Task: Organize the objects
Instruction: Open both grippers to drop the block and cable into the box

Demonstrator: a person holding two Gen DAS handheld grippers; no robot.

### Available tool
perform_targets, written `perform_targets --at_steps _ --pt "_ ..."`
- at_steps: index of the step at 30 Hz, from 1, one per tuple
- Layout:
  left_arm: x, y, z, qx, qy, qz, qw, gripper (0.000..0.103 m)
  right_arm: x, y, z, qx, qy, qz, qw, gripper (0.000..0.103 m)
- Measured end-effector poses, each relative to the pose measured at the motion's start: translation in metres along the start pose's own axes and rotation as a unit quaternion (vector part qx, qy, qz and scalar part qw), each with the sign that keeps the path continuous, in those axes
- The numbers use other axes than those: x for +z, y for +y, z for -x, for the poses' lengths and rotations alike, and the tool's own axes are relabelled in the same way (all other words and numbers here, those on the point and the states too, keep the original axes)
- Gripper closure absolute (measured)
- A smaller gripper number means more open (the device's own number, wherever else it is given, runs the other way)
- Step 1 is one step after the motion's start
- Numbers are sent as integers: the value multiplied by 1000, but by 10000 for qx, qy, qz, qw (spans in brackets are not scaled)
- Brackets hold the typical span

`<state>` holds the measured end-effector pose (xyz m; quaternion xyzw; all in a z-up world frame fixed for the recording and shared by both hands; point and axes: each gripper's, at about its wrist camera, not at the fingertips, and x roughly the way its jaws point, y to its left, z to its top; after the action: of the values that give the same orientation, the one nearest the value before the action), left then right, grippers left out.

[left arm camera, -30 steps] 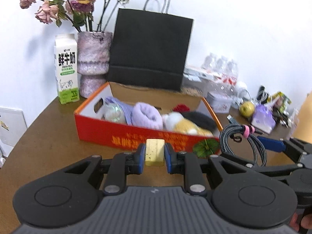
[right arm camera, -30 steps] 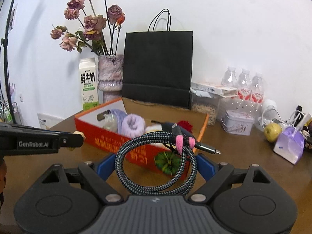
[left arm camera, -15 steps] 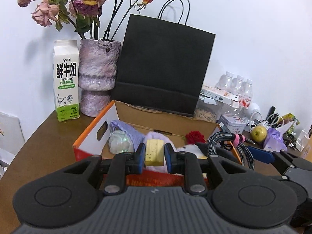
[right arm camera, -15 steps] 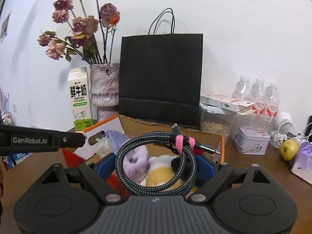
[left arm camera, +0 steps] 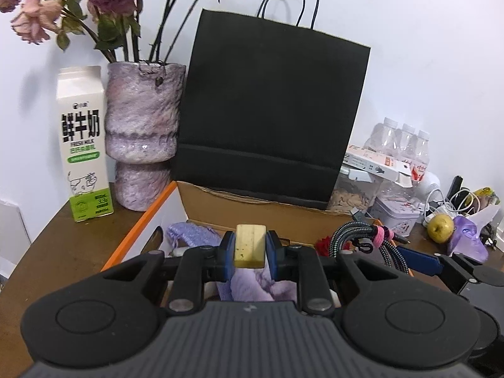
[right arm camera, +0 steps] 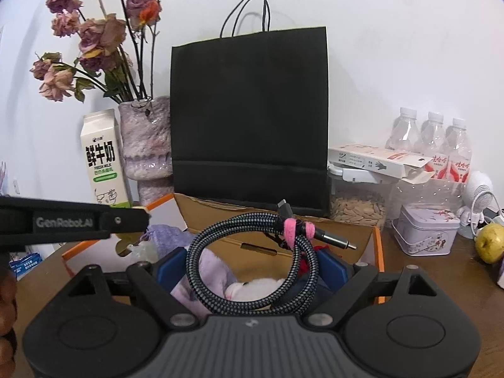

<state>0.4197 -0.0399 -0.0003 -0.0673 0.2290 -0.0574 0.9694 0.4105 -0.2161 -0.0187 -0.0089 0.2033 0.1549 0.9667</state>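
Plain white wall (right arm camera: 393, 31) behind everything, evenly lit, soft shadows only. Brown wooden table (left arm camera: 47, 252) runs from 7 to 4 o'clock, its edge curving off at 8. A white panel (left arm camera: 9, 220) stands against the wall at 9 o'clock, below table level.

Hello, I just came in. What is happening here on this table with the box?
A person is tidying small things into an open cardboard box and holds tongs in each hand. The left tongs grip a small yellow block. The right tongs hold a coiled braided cable bound with a pink strap. Both are held over the box, which already contains a purple towel and other soft items. Nothing has been released yet.
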Motion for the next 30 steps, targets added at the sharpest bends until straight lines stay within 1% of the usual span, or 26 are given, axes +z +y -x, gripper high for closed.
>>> perform_targets --at_steps 11,14,15,16,17,18,19,20,21,22,30 --pt "13 3 -34 48 17 38 10000 82 7 -7 -23 -207 119 47 9997 15" --pt "14 6 -38 78 57 96 9999 81 4 -8 -29 -226 242 38 9994 14" --pt "14 7 -39 112 64 122 9998 78 3 -8 -31 -226 281 27 9993 14" --pt "14 8 -40 138 83 129 9998 70 2 -9 -31 -237 300 21 9993 14" --pt "14 9 -40 134 91 133 9998 64 2 -10 -32 -246 306 10 9992 14" --pt "14 10 -40 125 99 123 9998 45 2 -10 -31 -252 300 -18 9992 11" --pt "14 9 -40 141 101 100 9998 23 2 -11 -30 -259 287 -38 9992 4" --pt "13 8 -40 195 77 52 9998 14 2 -12 -29 -262 264 -59 9993 1" --pt "13 7 -39 244 38 -4 9997 3 3 -12 -28 -260 254 -71 9993 1" --pt "13 6 -37 291 -1 -47 9996 0 3 -13 -27 -254 258 -81 9993 1" --pt "14 14 -33 423 97 -1 9991 0 1 -12 -21 -255 341 -93 9991 0"
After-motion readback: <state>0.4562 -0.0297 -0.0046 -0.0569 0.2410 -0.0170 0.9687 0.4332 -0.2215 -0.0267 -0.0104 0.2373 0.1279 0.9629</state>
